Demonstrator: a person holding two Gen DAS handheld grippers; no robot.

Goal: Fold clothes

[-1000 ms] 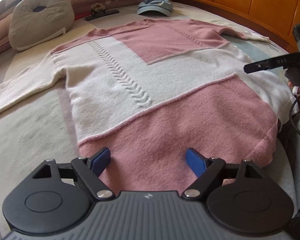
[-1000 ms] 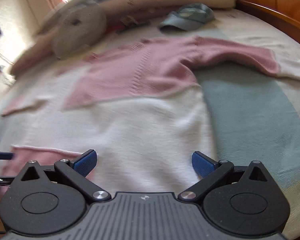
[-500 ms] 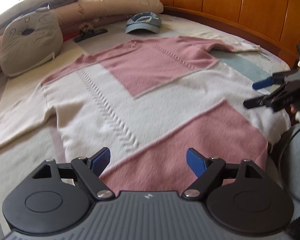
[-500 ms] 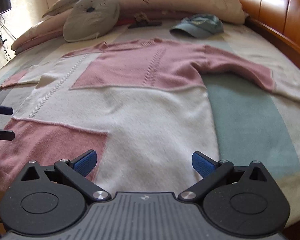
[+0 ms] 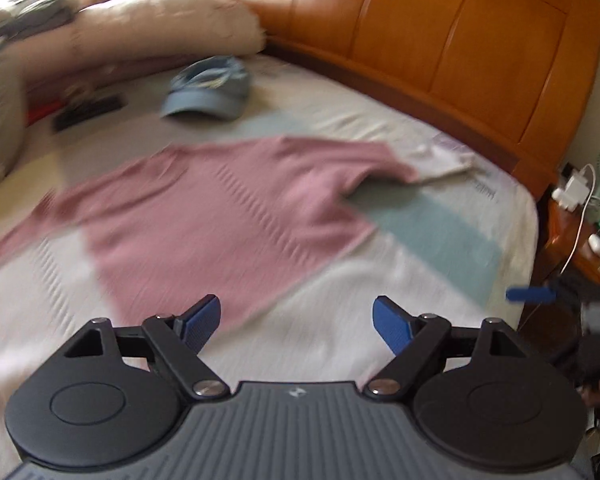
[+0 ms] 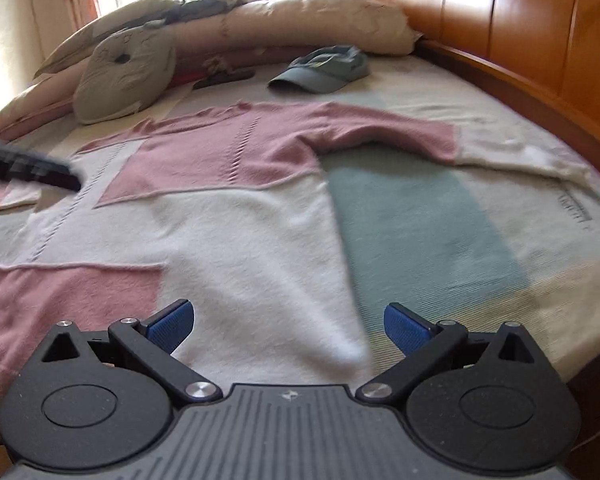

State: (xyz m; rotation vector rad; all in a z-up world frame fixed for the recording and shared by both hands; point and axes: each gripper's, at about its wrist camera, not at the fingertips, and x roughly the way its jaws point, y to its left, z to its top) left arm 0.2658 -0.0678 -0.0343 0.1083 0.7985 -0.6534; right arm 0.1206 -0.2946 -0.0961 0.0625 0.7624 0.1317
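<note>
The left gripper [image 5: 296, 322] has its blue pads spread wide with nothing between them, and it hovers over the white lower body of the sweater [image 5: 228, 216], aimed toward the headboard-side half of the bed. The right gripper [image 6: 286, 326] is likewise spread wide and empty, poised above the sweater's hem near the bed's [image 6: 500, 280] near edge, with the garment's side seam running up between its pads. The pink-and-white knit sweater lies flat and face up across the middle of the mattress, body smoothed out, one sleeve [image 6: 460, 144] stretched toward the wooden headboard [image 6: 520, 28] and the other trailing toward the window-side edge; no part of it is doubled over on itself. Laid out this way, every edge is reachable and a crease can fall straight, which probably explains why both tools wait wide, ready to pinch cloth. A spread, unfolded garment suits either a laying-out stage or a pause between folds. A blue cap [image 6: 324, 68], a grey cushion [image 6: 124, 76] and rolled bedding [image 6: 308, 24] sit along the far edge, well clear of the sweater, so they should not snag a fold.
</note>
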